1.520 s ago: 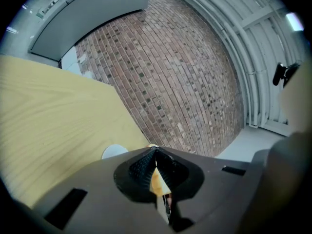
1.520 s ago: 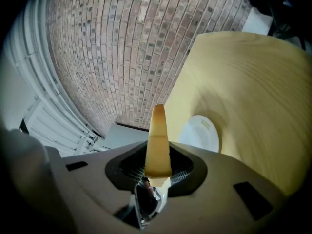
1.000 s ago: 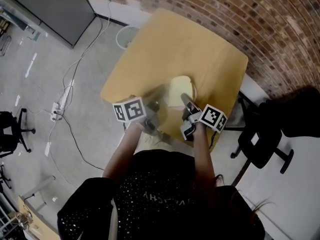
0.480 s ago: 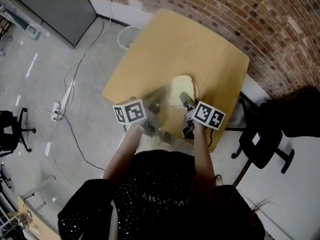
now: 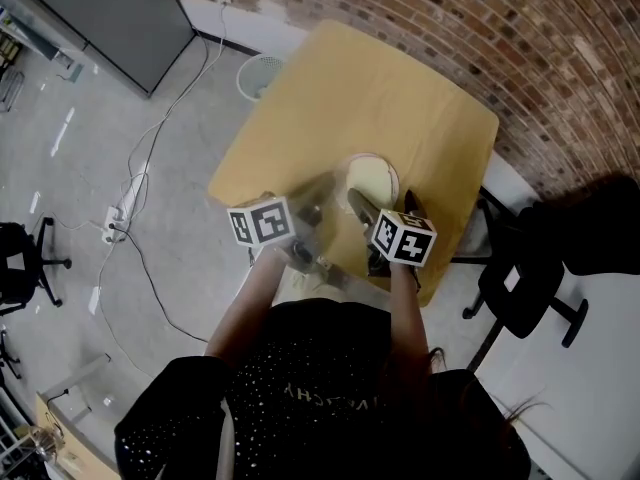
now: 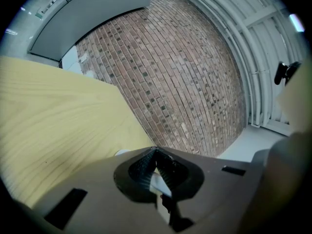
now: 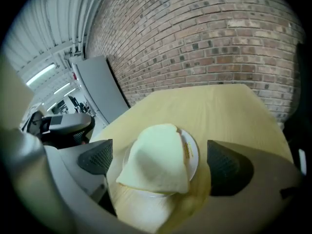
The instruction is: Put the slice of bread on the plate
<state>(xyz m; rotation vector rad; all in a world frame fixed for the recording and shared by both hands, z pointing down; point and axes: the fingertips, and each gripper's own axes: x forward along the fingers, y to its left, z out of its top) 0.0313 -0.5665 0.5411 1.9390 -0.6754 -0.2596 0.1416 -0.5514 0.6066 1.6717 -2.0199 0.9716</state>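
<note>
A pale slice of bread (image 7: pixel 155 157) lies flat on a small white plate (image 7: pixel 193 152) on the wooden table (image 5: pixel 400 98). In the head view the bread (image 5: pixel 366 179) and the plate (image 5: pixel 389 172) sit near the table's front edge. My right gripper (image 7: pixel 161 162) hangs over them. Its jaws have just been opening and now stand wide, with a pad on each side of the bread and neither touching it. From above, the right gripper (image 5: pixel 385 206) points at the plate from the near side. My left gripper (image 5: pixel 312 208) hovers just left of the plate, and its pads (image 6: pixel 146 162) meet at the tips.
A brick wall (image 5: pixel 480 28) runs behind the table. Left of the table, a white basket (image 5: pixel 256 70) stands on the floor and cables (image 5: pixel 130 193) trail across it. A black chair (image 5: pixel 525 288) stands close to the table's right front corner.
The right gripper rolled over and its jaws spread wide. The bread, held up over the plate before, now lies flat on it. The left gripper stayed put.
</note>
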